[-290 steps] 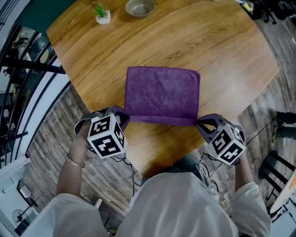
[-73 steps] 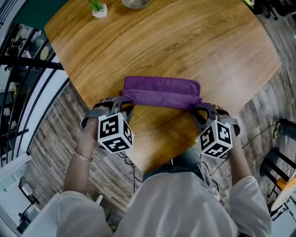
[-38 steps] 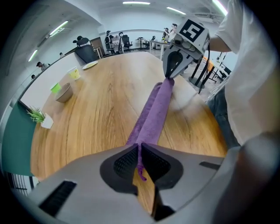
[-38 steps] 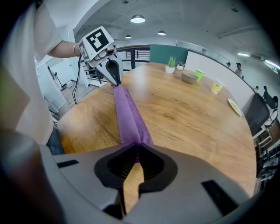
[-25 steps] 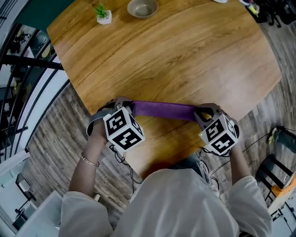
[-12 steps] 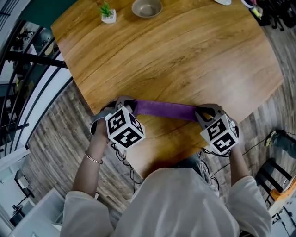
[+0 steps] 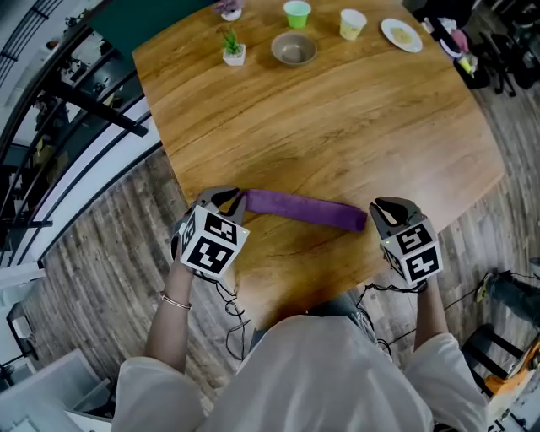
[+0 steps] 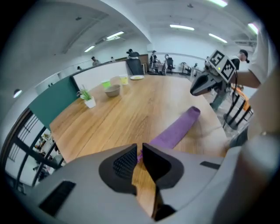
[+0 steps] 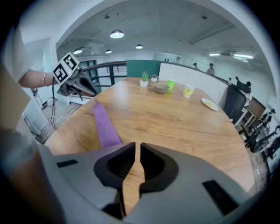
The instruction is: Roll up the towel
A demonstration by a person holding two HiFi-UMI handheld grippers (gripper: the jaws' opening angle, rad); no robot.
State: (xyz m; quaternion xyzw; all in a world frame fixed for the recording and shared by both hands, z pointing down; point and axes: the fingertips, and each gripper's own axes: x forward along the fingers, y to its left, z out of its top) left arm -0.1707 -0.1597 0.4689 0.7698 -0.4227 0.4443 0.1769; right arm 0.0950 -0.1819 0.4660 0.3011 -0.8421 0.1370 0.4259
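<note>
The 2 grippers hang over the near edge of the table, marker cubes on top. The left gripper and the right gripper both have closed fingers with nothing in them.

The towel lies between them, a thin purple roll on the wood. The left tips are just beside its end. The right tips stand a bit apart from the other end. In the left gripper view, the fingers cover the roll's near end.

Far across stand a plant, a bowl, a green cup, a yellow cup and a plate.

Earlier the towel lay flat and wide. A moment ago both grippers sat on the roll's ends.
</note>
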